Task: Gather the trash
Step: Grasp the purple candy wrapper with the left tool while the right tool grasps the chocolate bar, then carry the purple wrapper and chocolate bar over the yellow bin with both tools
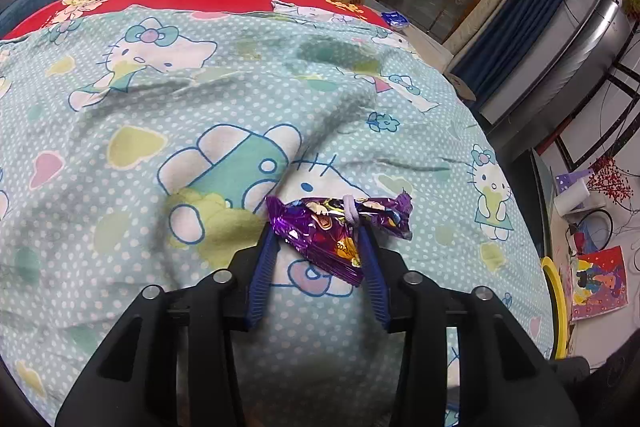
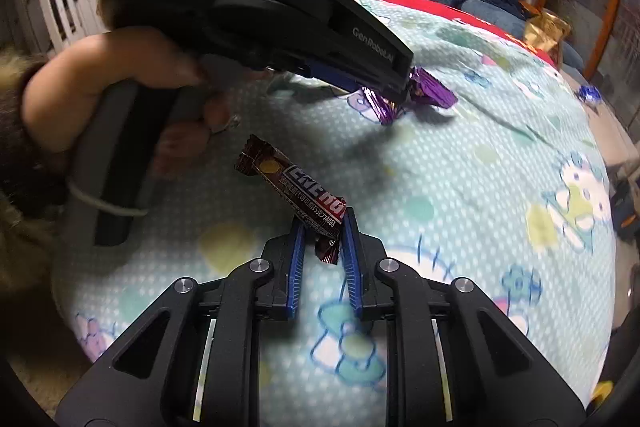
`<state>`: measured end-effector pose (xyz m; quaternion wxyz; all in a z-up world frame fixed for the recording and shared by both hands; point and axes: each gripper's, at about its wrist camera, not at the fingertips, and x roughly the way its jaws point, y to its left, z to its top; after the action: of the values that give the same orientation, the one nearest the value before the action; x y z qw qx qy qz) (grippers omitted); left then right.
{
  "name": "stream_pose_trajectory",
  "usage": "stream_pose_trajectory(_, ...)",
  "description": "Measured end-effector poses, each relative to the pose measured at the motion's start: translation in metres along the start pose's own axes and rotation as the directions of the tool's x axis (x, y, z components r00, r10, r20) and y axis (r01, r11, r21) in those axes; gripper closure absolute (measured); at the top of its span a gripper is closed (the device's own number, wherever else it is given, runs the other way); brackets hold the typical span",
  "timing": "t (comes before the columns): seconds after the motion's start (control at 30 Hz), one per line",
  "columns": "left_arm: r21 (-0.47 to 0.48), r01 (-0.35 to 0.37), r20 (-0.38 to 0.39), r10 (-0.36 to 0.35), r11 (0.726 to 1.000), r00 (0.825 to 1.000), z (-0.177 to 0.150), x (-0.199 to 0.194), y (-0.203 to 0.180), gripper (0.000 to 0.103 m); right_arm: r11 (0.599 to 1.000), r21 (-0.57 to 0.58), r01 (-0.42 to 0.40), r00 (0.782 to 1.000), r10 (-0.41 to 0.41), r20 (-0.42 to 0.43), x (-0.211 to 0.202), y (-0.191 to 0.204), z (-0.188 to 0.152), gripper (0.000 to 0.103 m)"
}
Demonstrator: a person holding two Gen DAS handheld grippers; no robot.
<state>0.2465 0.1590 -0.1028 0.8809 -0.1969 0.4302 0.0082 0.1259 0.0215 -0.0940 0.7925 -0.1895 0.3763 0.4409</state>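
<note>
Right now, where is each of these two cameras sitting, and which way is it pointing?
Left wrist: rides the left hand-held gripper, looking down its blue fingers at a purple wrapper on the cartoon-cat bedspread.
Right wrist: rides the right hand-held gripper, pinching a brown candy bar wrapper; a hand shows.
Shared: purple wrapper, bedspread, left hand-held gripper.

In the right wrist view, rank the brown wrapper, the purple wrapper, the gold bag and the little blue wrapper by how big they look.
1. brown wrapper, largest, though nearest the camera
2. purple wrapper, partly hidden by the left claw
3. gold bag, far off, so its true size is unsure
4. blue wrapper, smallest
</note>
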Motion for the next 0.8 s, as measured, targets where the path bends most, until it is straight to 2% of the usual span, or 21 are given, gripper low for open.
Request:
stream_pose_trajectory(0.03,-0.001,0.002,0.0,-0.002,1.0,1.0,0.0,0.001,0.0,0.078,1.0,0.009,-0.001,1.0,0.001,0.003,-0.003,0.0,-0.003,0.09)
stream_pose_trajectory(0.13,-0.004,0.012,0.008,-0.012,1.0,1.0,-0.003,-0.001,-0.001,0.083,0.999,0.051,-0.006,1.0,0.005,0.014,-0.015,-0.002,-0.014,0.09)
stream_pose_trajectory(0.33,0.017,0.032,0.037,-0.032,0.999,0.999,-0.012,-0.01,-0.013,0.086,0.983,0.183,-0.007,0.999,-0.002,0.052,-0.042,-0.02,-0.036,0.09)
stream_pose_trajectory(0.53,0.071,0.071,0.072,-0.076,0.995,0.995,-0.025,-0.025,-0.039,0.086,0.957,0.287,0.038,0.992,-0.071,0.104,-0.074,-0.043,-0.05,0.09)
stream_pose_trajectory(0.8,0.145,0.119,0.087,-0.133,0.982,0.987,-0.041,-0.036,-0.08,0.086,0.927,0.36,0.101,0.976,-0.162,0.144,-0.112,-0.074,-0.065,0.09)
